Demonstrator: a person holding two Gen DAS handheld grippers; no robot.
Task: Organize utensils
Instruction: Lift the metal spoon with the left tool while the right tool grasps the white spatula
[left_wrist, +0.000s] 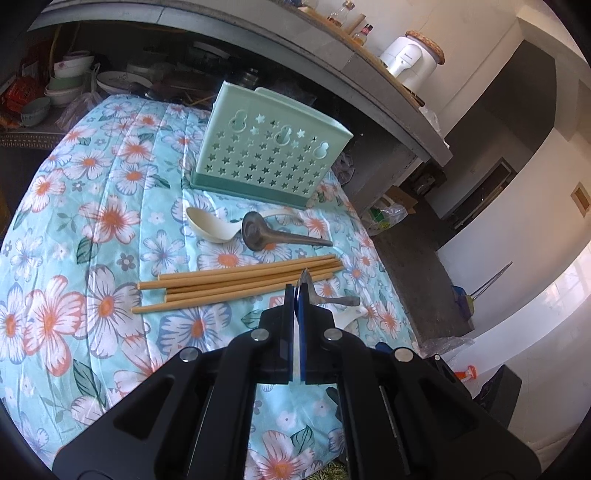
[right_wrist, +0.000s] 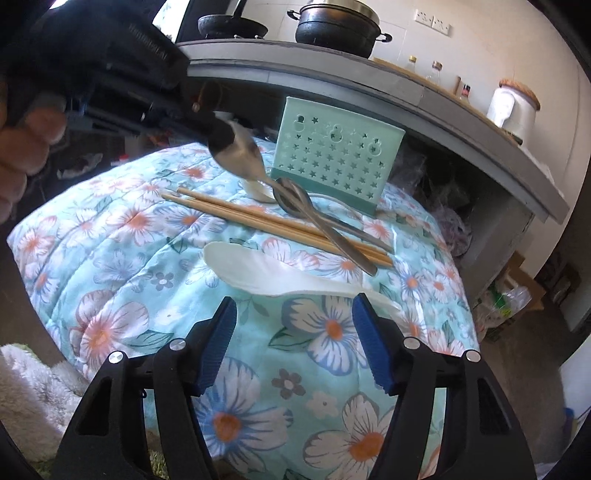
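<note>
**Metal spoon lifted by the bowl; holder's contents hidden**

A mint-green utensil holder (left_wrist: 271, 147) with star cut-outs is seen upright in the upper centre of the left wrist view, on a floral quilt (left_wrist: 92, 258). Its inside is hidden from both cameras, so what it holds cannot be told.

In the right wrist view, the left gripper (right_wrist: 221, 138) is seen at upper left, pressed together on the bowl of a metal spoon (right_wrist: 243, 155), whose handle slants down to the right across the bamboo chopsticks (right_wrist: 258, 218). A person's hand (right_wrist: 22, 147) is visible at the left edge.

A second metal spoon (right_wrist: 295, 201) is laid in front of the holder, beside a small white spoon (left_wrist: 210, 225). A white rice paddle (right_wrist: 266, 269) is laid nearest the camera, below the chopsticks.

The right gripper (right_wrist: 293, 339) is shown at the lower centre with its jaws spread; nothing is pinched, and the paddle's handle end lies just beside the right pad.
</note>
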